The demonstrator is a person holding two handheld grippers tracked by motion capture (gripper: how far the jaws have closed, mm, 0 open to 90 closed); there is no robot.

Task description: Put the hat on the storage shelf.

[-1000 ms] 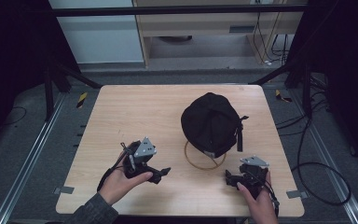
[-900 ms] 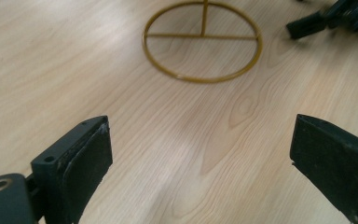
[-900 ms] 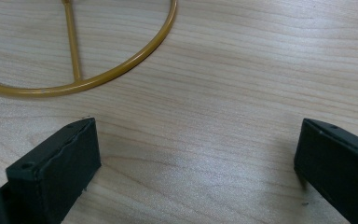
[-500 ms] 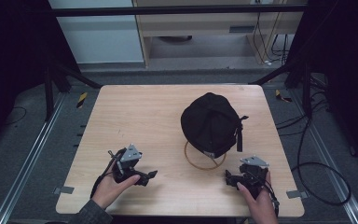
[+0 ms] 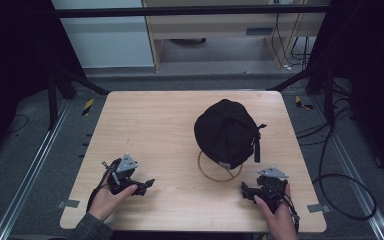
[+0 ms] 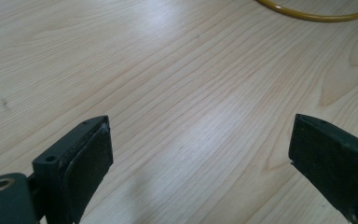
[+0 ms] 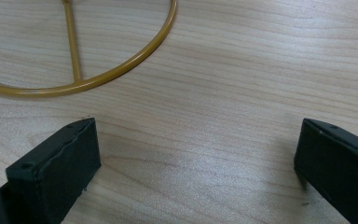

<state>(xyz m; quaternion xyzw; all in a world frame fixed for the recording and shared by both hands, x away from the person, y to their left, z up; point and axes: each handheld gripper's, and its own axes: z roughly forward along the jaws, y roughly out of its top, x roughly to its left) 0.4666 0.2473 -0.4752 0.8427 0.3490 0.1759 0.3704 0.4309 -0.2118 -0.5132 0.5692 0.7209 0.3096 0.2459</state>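
A black cap (image 5: 227, 131) sits on a stand with a round golden wire base (image 5: 219, 172) right of the table's middle. The same golden base ring (image 7: 93, 77) shows at the top left of the right gripper view, and its edge, a golden ring (image 6: 317, 14), crosses the top right of the left gripper view. My left gripper (image 5: 146, 185) rests low over the wood near the front left, held by a hand, open and holding nothing (image 6: 200, 154). Near the front right, my right gripper (image 5: 243, 189) points left, open with bare wood between its fingers (image 7: 198, 158).
The light wooden table (image 5: 155, 125) has free surface across its left and back parts. Dark floor, metal rails (image 5: 35, 165) and cables (image 5: 340, 180) surround it. A cupboard and white panel stand beyond the far edge.
My left gripper has moved left and toward the front edge, lowering close to the tabletop. The right gripper and the cap have stayed put.
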